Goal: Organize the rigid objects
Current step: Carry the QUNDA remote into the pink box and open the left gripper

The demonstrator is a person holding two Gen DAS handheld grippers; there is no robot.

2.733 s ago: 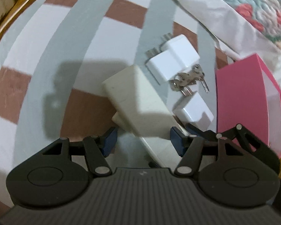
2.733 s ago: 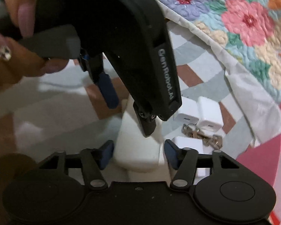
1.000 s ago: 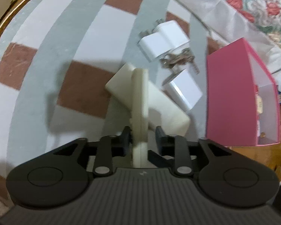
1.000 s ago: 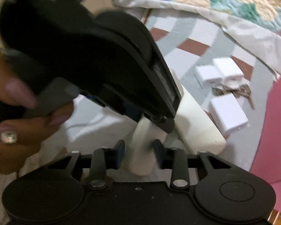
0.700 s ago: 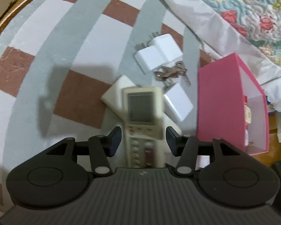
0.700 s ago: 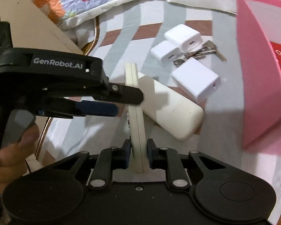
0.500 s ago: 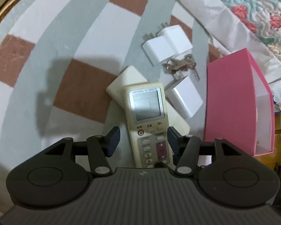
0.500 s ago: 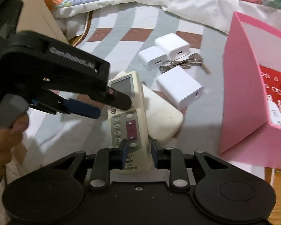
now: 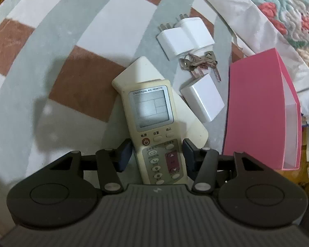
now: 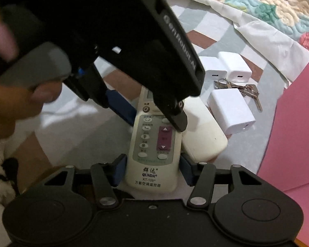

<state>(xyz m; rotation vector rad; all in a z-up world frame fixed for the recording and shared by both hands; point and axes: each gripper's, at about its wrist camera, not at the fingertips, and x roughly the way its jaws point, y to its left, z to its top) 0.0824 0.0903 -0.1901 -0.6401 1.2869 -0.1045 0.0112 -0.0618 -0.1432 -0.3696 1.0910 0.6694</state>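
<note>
Setting the A/C remote (image 9: 154,127) face-up across a second cream remote (image 9: 140,70), we're letting go: right gripper (image 10: 152,169) w/ jaws just widened, left gripper (image 9: 157,154) likewise apart, neither pressing it. Chargers (image 9: 185,35), keys (image 9: 199,62), pink box (image 9: 255,107) are waiting nearby.

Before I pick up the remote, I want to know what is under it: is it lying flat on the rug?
No, the remote lies face up across another cream remote, which lies on the rug.
</note>
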